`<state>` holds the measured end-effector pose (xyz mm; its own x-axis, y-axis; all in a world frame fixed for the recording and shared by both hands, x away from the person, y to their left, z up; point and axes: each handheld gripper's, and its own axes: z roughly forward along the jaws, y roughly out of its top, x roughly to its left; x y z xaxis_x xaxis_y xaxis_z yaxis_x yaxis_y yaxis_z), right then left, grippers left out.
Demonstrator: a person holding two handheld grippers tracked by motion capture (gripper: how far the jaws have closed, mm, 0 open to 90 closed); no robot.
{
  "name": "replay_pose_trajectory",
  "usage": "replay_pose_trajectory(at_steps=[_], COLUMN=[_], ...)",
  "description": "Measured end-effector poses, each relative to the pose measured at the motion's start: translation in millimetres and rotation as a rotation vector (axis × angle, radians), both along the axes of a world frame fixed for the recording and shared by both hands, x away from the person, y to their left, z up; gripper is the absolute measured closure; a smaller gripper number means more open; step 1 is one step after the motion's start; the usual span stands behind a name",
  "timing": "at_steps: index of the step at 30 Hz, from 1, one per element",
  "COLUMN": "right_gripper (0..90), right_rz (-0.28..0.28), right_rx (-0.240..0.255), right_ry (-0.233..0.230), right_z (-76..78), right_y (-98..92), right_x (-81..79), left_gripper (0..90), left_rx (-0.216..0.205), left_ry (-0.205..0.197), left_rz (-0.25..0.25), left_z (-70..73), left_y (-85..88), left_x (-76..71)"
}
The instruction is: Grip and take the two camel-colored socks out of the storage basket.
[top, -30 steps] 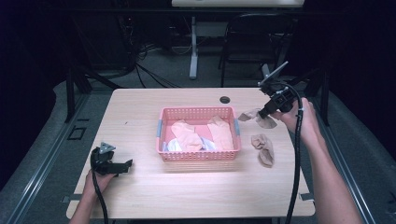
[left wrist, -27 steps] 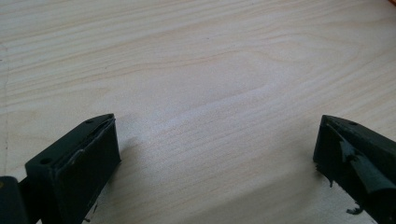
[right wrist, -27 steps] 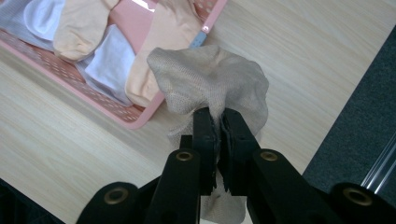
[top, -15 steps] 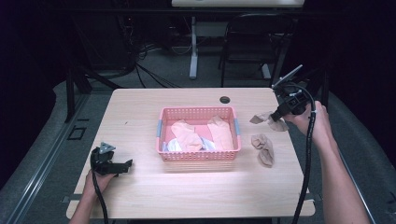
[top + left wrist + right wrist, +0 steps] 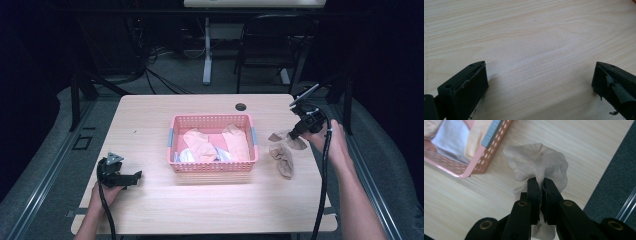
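- Right tongs (image 5: 539,185): pressed together on a fold of a beige sock (image 5: 537,165). In the right gripper view the cloth bunches out beyond the jaw tips and hangs down under them. In the high view the right tongs (image 5: 295,134) are near the bench's right edge, held in the person's right hand (image 5: 332,142).
- Beige sock (image 5: 287,139), high view: pinched at the tips of the right tongs, just right of the basket, close above the bench (image 5: 150,120); whether it touches the wood I cannot tell.
- Second beige sock (image 5: 283,157): lies flat on the bench just below the pinched one, right of the basket, apart from the tongs.
- Pink basket (image 5: 212,120): mid-bench, holding peach-coloured and pale blue-white cloths. Its corner (image 5: 471,170) is just left of the gripped sock in the right gripper view.
- Left tongs (image 5: 131,176): spread wide with nothing between them, resting at the bench's front left, well apart from the basket and both socks. The left gripper view has bare wood (image 5: 536,50) between the jaws.
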<state>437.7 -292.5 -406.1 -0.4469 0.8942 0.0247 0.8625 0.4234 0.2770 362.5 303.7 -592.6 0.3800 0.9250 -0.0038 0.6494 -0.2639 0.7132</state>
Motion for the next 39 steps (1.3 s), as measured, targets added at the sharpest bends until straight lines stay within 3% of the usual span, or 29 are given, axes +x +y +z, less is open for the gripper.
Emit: replay_pose_trajectory(at_steps=[8, 15, 17, 19, 20, 24, 25, 28, 29, 33, 39], right_gripper=[84.9, 80.7, 78.1, 65.7, 65.7, 49.6, 40.4, 28.2, 28.2, 14.1, 6.9], right_rz=[-0.044, -0.037, -0.043, -0.053, -0.053, -0.052, -0.053, -0.062, -0.062, -0.051, -0.037], right_rx=[0.003, 0.018, 0.030, 0.042, 0.042, 0.040, 0.044, 0.049, 0.049, 0.064, 0.066], right_ry=[0.042, 0.122, 0.115, 0.094, 0.094, 0.063, 0.053, 0.033, 0.033, 0.011, -0.008], right_z=[-62.2, -107.7, -109.2, -103.7, -103.7, -91.0, -85.3, -77.6, -77.6, -64.8, -57.8], right_y=[0.0, 1.0, 1.1, -0.2, -0.2, -2.8, -5.0, -6.7, -6.7, -9.7, -11.7], right_x=[7.5, 12.6, 12.0, 9.4, 9.4, 2.9, -0.9, -8.1, -8.1, -21.6, -37.4], left_gripper=[0.0, 0.0, 0.0, 0.0, 0.0, 0.0, 0.0, 0.0, 0.0, 0.0, 0.0], left_rx=[0.000, 0.000, 0.000, 0.000, 0.000, 0.000, 0.000, 0.000, 0.000, 0.000, 0.000], left_ry=[0.000, 0.000, 0.000, 0.000, 0.000, 0.000, 0.000, 0.000, 0.000, 0.000, 0.000], left_rz=[0.000, 0.000, 0.000, 0.000, 0.000, -0.001, -0.001, -0.001, -0.001, -0.001, -0.001], left_z=[0.0, 0.0, 0.0, 0.0, 0.0, 0.0, 0.0, 0.0, 0.0, 0.0, 0.0], left_y=[0.0, 0.0, 0.0, 0.0, 0.0, 0.1, 0.1, 0.1, 0.1, 0.0, 0.0], left_x=[0.0, 0.0, 0.0, 0.0, 0.0, 0.1, 0.1, 0.1, 0.1, 0.1, 0.1])
